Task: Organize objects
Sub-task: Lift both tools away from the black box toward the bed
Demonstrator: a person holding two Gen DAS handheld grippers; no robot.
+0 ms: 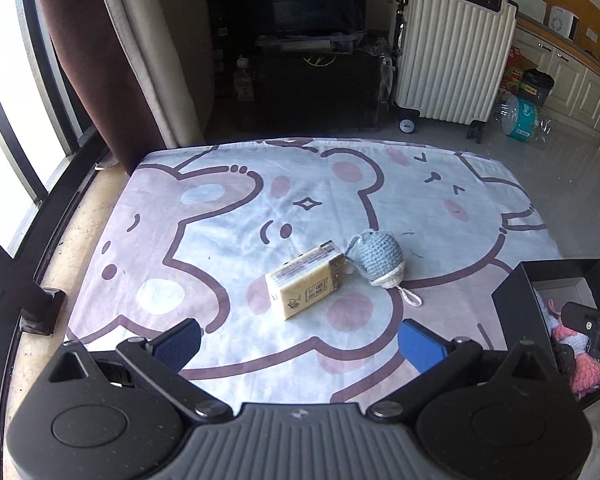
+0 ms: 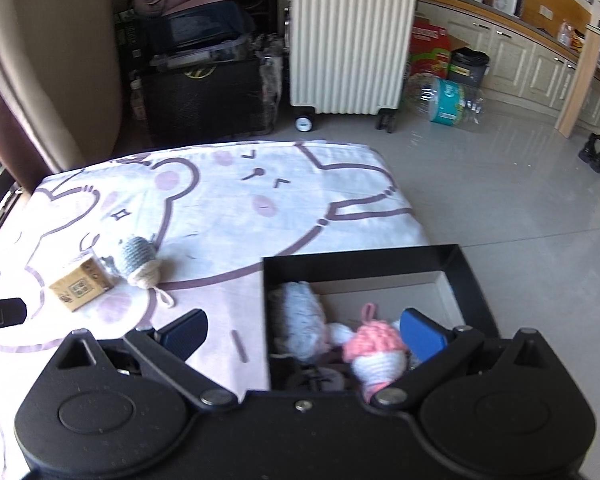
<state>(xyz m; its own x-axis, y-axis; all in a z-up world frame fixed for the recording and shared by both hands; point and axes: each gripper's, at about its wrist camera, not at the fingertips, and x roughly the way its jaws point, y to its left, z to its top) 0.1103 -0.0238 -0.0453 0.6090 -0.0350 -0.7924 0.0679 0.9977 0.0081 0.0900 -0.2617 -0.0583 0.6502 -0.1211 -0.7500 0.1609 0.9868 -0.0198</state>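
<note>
A yellow tissue pack (image 1: 306, 283) lies on the cartoon-print cloth (image 1: 260, 200), touching a blue-and-white crocheted toy (image 1: 376, 258) to its right. My left gripper (image 1: 298, 344) is open, just short of the pack, holding nothing. A black box (image 2: 360, 266) stands at the cloth's right edge, holding a grey-blue crocheted toy (image 2: 300, 320) and a pink-and-white one (image 2: 376, 346). My right gripper (image 2: 304, 332) is open over the box's near left wall, its right finger above the pink toy. The tissue pack (image 2: 80, 284) and blue toy (image 2: 138, 260) show at the left.
A cream ribbed suitcase (image 2: 348, 36) stands on the tiled floor past the cloth, with dark bags and boxes (image 1: 312, 40) beside it. A curtain (image 1: 100, 60) and window frame run along the left. A pack of bottles (image 2: 448, 100) lies on the floor at right.
</note>
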